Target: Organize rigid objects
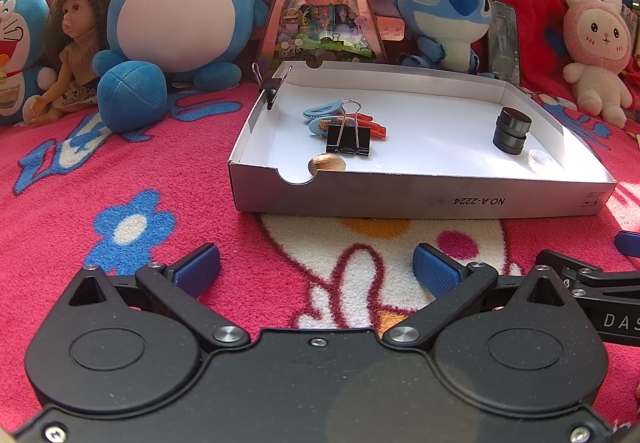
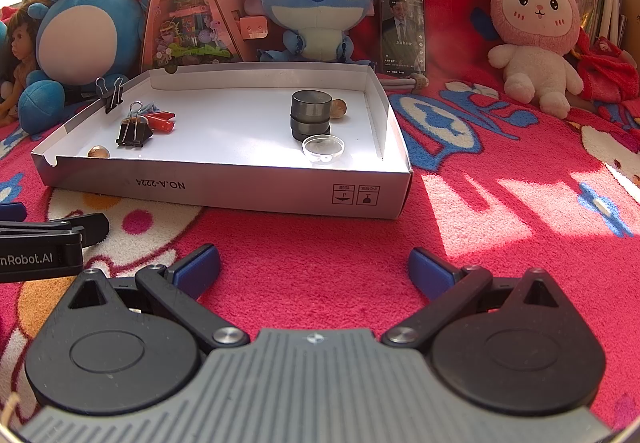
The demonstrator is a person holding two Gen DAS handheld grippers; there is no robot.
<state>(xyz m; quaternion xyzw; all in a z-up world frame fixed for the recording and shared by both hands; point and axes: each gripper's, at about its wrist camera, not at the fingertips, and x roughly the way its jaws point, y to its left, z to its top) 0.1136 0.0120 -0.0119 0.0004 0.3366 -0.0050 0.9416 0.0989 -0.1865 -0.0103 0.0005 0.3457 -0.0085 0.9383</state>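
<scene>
Both grippers, left gripper (image 1: 316, 269) and right gripper (image 2: 314, 267), hung spread and empty before the tray (image 2: 224, 199), where the stiff, light binder clip (image 1: 348, 139) looked easiest grasped by its wire loops.

A: What's seen in the white cardboard tray (image 2: 224, 195)?

B: Black binder clip (image 1: 348, 139), handles up, is seen mid-left, touching an orange-red clip (image 1: 370, 125) and blue clips (image 1: 320, 111) behind. A 2nd black clip (image 2: 113, 97) is clamped on the left wall.

A: Right side?

B: Two dark discs (image 2: 311, 115), stacked. Clear round lid (image 2: 323, 149) just in front. Brown nuts: one (image 2: 98, 152) at front-left, one (image 2: 338, 108) behind the stack.
</scene>
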